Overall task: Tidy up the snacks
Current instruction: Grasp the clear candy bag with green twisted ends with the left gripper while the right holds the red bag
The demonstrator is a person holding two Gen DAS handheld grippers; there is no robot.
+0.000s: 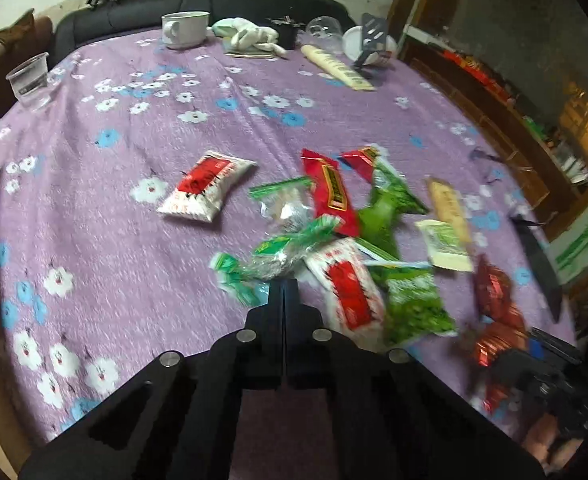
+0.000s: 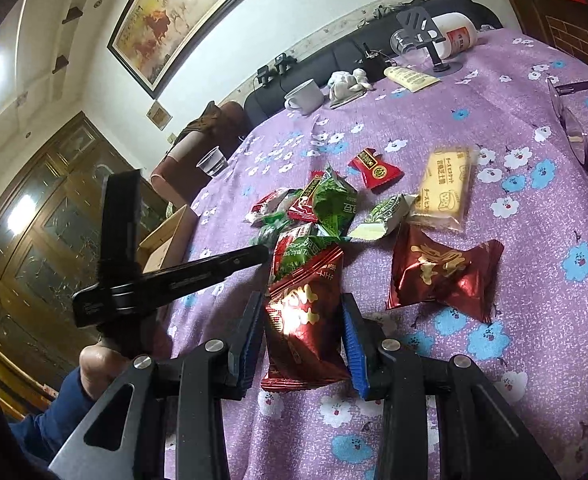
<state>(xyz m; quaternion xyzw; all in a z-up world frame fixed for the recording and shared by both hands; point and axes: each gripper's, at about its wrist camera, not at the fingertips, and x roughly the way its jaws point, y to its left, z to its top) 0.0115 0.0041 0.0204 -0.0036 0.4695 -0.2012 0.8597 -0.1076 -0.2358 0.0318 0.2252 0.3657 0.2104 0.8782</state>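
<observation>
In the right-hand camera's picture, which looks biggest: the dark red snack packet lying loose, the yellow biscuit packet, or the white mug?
1. Dark red snack packet
2. Yellow biscuit packet
3. White mug

The mug sits farthest away, so it may really be bigger.

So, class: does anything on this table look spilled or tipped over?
Yes. The snack packets lie in a loose overlapping heap on the tablecloth, unsorted. At the far edge a clear cup lies on its side.

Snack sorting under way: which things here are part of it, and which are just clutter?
Job: dark red snack packet in right gripper; snack pile; white-and-red packet.
Clutter: white mug; plastic cup; glasses.
</observation>
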